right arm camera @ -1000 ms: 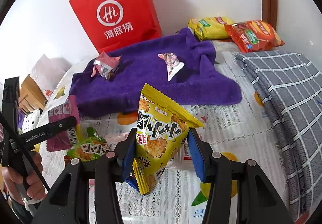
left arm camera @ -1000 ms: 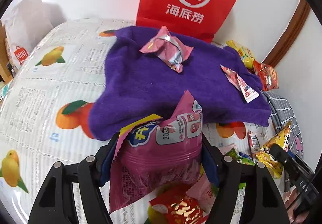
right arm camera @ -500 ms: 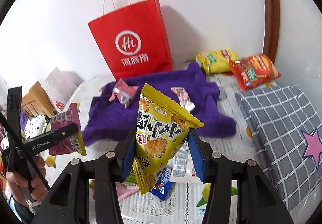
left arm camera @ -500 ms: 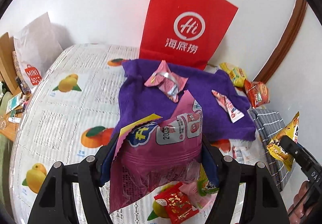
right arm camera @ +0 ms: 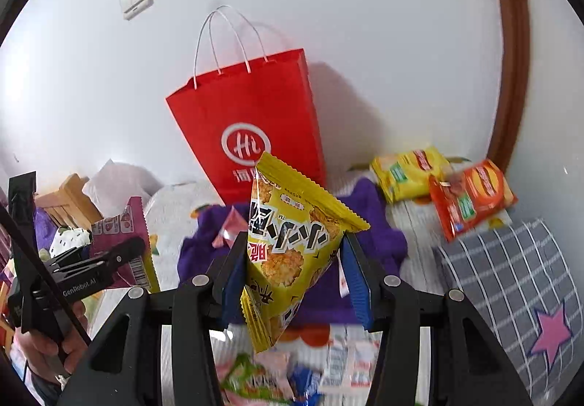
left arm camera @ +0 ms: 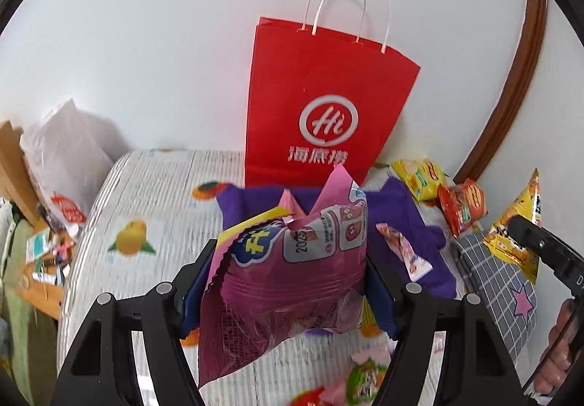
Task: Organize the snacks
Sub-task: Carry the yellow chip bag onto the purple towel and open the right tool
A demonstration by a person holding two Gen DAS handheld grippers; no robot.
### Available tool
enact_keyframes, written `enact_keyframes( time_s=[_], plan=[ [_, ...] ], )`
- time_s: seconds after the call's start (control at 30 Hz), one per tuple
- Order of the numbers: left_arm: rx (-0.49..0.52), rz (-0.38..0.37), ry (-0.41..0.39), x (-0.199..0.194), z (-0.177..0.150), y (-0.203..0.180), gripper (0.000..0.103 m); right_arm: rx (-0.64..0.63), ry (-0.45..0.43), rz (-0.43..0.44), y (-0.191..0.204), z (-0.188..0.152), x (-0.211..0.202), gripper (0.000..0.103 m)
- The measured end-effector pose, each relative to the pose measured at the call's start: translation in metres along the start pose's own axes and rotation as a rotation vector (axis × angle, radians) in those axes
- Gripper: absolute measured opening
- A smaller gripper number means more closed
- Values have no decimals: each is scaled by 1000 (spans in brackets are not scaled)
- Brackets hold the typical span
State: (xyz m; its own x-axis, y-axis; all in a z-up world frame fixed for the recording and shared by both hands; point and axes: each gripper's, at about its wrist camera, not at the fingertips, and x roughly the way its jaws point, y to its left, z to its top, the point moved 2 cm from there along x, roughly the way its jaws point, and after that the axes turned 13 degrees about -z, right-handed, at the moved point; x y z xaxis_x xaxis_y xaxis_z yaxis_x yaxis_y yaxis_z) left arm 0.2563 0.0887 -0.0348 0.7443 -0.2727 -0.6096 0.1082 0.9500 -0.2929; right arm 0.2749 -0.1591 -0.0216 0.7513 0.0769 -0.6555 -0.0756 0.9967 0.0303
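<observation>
My left gripper [left arm camera: 288,282] is shut on a puffy pink snack bag [left arm camera: 292,271], held high above the table. My right gripper [right arm camera: 295,278] is shut on a yellow snack bag [right arm camera: 292,245], also lifted in the air. A tall red paper bag [left arm camera: 321,114] with white handles stands against the wall straight ahead, seen also in the right wrist view as the red paper bag [right arm camera: 252,128]. The left gripper with its pink bag [right arm camera: 124,245] shows at the left of the right wrist view. The yellow bag [left arm camera: 518,223] shows at the right edge of the left wrist view.
A purple towel [left arm camera: 412,223] lies before the red bag with a small pink packet [left arm camera: 405,249] on it. Yellow [right arm camera: 408,172] and orange [right arm camera: 471,198] snack bags lie by the wall at right, near a grey checked cloth [right arm camera: 511,267]. Several small packets [right arm camera: 277,377] lie on the fruit-print tablecloth [left arm camera: 153,209] below.
Both grippers have risen with their bags still held. The towel and table have dropped lower in both views, and the red bag's top and handles have come into sight.
</observation>
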Motion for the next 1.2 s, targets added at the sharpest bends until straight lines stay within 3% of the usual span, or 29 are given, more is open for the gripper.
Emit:
enact_keyframes(
  time_s=[0.23, 0.47, 0.57, 0.83, 1.2],
  plan=[
    [-24, -1, 14, 36, 18, 15, 71, -3, 40, 31, 11, 19, 53, 49],
    [-52, 1, 93, 83, 9, 32, 71, -57, 126, 41, 27, 13, 109, 49],
    [-55, 10, 102, 90, 4, 35, 71, -56, 155, 71, 26, 7, 118, 49],
    [-71, 17, 149, 110, -8, 43, 71, -84, 266, 53, 12, -10, 152, 49],
    [-75, 17, 148, 109, -9, 44, 71, -124, 310, 51, 20, -17, 164, 49]
  ],
)
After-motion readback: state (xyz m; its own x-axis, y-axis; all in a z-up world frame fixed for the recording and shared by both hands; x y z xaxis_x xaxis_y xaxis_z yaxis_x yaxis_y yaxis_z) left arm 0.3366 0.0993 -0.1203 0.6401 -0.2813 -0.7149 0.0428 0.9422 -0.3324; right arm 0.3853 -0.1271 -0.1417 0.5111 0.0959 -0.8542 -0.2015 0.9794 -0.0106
